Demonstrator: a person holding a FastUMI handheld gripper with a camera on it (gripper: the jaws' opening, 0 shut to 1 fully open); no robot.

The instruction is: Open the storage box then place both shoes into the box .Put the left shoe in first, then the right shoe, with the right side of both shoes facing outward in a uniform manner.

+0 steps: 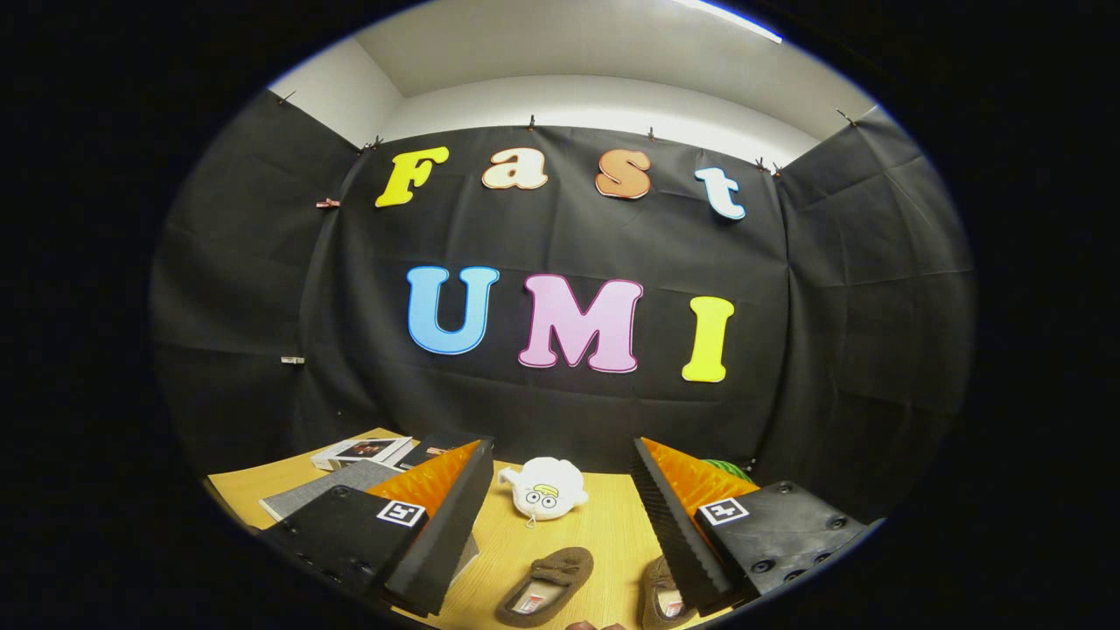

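I hold my gripper (pixel 560 525) raised above the wooden table (pixel 604 525), aimed almost level at the booth's black cloth wall (pixel 569 411), so the tabletop shows low between and around the fingers. The fingers are spread wide apart, released, with nothing between them touching either one.

The largest thing on the table is a flat grey box (pixel 328 486) lying to the left, partly behind my left finger; I cannot tell whether its lid is open. Just beyond it sit a white box with a picture on top (pixel 363 451) and a dark one (pixel 429 449) beside it. A bit of something green (pixel 731 470) shows behind my right finger.

Between the fingers, toward the far edge of the table, lies a white plush toy (pixel 544 490) with a cartoon face. Closer to me are the two brown slippers: one slipper (pixel 547 584) lies free in the gap between the fingers, its opening upward, and the other slipper (pixel 662 595) is just beside my right finger, partly hidden by it. The two are near each other but apart.
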